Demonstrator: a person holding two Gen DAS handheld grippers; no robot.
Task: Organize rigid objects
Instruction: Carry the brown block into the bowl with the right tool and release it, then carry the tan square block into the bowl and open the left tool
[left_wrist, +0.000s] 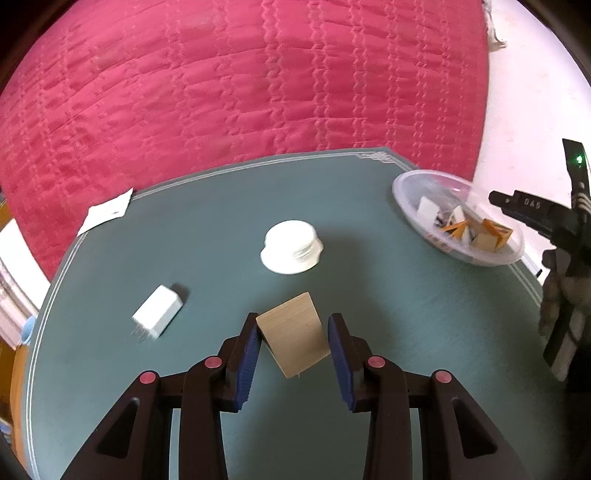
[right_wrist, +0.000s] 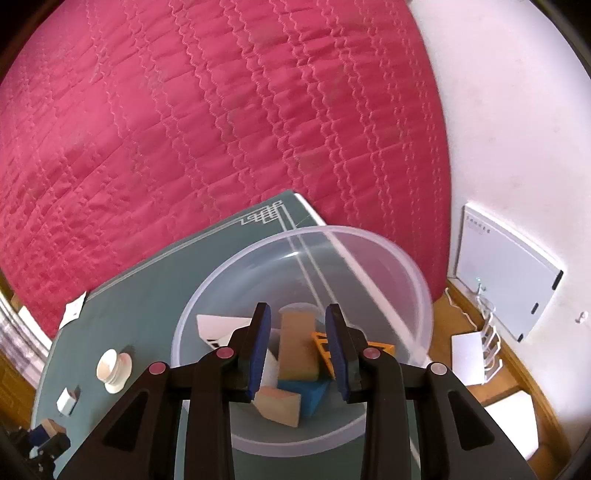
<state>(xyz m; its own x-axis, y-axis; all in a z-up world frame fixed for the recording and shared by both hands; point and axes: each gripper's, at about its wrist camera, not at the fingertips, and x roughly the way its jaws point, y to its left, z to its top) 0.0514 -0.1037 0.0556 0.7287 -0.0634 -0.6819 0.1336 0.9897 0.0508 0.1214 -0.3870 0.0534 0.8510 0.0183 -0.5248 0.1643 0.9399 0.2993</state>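
My left gripper (left_wrist: 294, 321) is shut on a tilted plain wooden block (left_wrist: 293, 338), held just above the green table top (left_wrist: 424, 332). The same gripper and block show small at the lower left of the right wrist view (right_wrist: 48, 437). A white round cap (left_wrist: 291, 247) and a white charger plug (left_wrist: 159, 312) lie on the table beyond it. My right gripper (right_wrist: 297, 308) hovers over a clear plastic bowl (right_wrist: 369, 240), its jaws a little apart and pressing nothing. Below them in the bowl are a tall wooden block (right_wrist: 297, 347), a blue wedge (right_wrist: 306, 395), a wooden wedge (right_wrist: 279, 404) and orange pieces (right_wrist: 319, 341).
A red quilted bedspread (left_wrist: 258, 92) fills the space beyond the table. A white card (left_wrist: 107, 212) lies at the table's far left edge. In the right wrist view a white panel (right_wrist: 506, 273) leans on the wall and a white rack (right_wrist: 476, 354) stands on the wooden floor.
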